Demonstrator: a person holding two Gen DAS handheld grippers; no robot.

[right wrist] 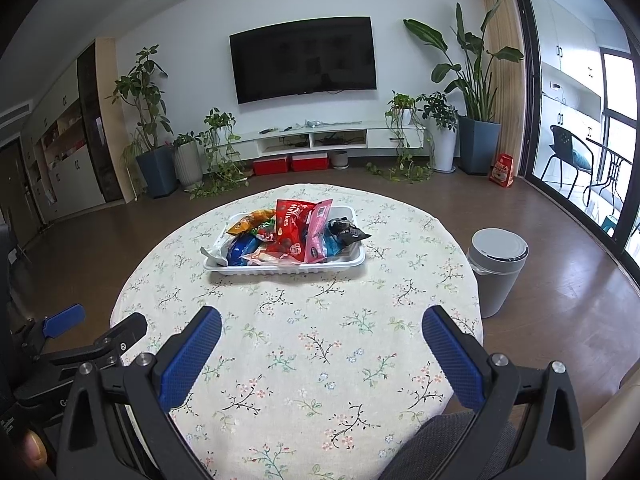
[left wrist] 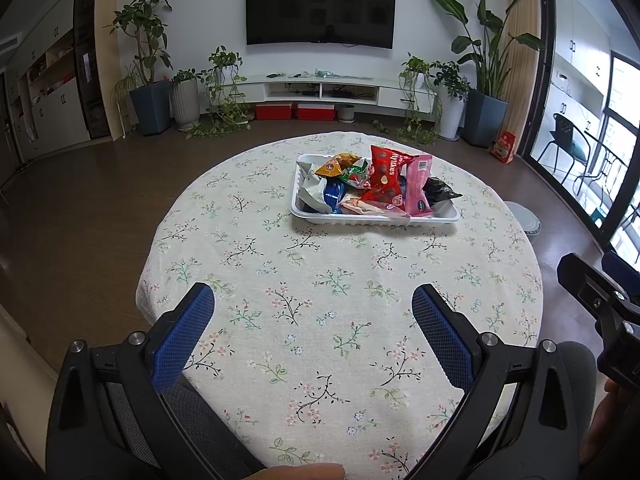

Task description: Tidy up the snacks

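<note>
Both grippers, left (left wrist: 313,312) & right (right wrist: 322,334), jaws released, nothing held; tray (left wrist: 372,222) at 12 o'clock heaped w/ snacks (left wrist: 382,178), so careless grab may tip packs out.

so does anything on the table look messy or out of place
Nothing is spilled or damaged. The snack packets are heaped loosely in the white tray: the red Mylikes bag and pink packet lean upright, and a black packet pokes over the right rim. Both grippers are open, holding nothing.
</note>
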